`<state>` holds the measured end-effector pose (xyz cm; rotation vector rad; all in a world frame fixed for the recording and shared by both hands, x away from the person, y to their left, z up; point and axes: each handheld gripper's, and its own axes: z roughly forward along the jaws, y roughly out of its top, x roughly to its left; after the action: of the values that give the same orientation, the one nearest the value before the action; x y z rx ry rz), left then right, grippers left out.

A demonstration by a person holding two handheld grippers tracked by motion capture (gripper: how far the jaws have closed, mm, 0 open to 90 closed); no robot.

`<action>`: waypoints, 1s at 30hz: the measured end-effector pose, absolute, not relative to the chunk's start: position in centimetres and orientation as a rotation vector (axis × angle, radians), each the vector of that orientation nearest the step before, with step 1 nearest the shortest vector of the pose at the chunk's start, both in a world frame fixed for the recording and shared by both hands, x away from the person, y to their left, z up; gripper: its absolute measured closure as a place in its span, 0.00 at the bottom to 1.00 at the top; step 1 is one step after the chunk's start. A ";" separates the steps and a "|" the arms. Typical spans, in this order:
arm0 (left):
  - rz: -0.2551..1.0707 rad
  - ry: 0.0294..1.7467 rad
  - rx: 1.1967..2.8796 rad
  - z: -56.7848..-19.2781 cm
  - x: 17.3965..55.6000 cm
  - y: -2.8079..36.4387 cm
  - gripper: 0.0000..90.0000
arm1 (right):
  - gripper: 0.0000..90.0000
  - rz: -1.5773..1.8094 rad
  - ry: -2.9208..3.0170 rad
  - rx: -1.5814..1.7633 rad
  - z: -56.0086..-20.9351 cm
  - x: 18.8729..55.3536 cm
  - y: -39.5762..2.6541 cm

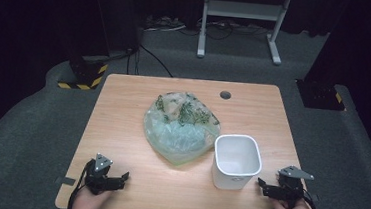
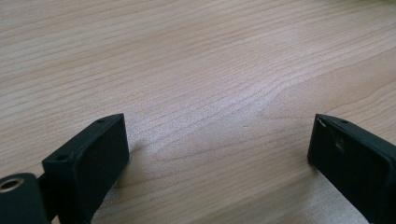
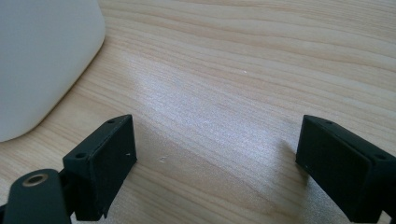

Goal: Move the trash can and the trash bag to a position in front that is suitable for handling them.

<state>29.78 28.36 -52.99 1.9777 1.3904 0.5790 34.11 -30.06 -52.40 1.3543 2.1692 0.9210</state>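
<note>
Fingers on the left gripper (image 1: 117, 178) and right gripper (image 1: 266, 185) are resting released, gripping nothing; any careless reach is risking tipping the white tub (image 1: 236, 161) beside the bag (image 1: 180, 127).

bag (image 1: 180, 127) mid-table (image 1: 123, 104), tub (image 1: 236, 161) just right of it, hand-held grippers at near corners

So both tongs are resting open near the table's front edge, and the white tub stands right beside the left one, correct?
Not quite: the white tub stands beside the right tongs, as the high view shows. The left tongs have only bare table nearby. Both tongs are open near the front edge.
</note>
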 end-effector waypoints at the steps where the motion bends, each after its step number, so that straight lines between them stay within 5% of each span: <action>1: 0.579 1.390 1.978 -53.0 29.8 28.4 0.06 | 0.13 0.922 2.169 1.357 -52.4 34.1 -30.0; 30: 0.594 1.411 1.971 -52.9 29.7 28.2 0.07 | 0.13 0.922 2.170 1.356 -52.4 34.2 -30.0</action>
<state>29.75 28.21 -52.90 1.9708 1.4113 0.5944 34.16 -30.02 -52.40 1.3564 2.1704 0.9225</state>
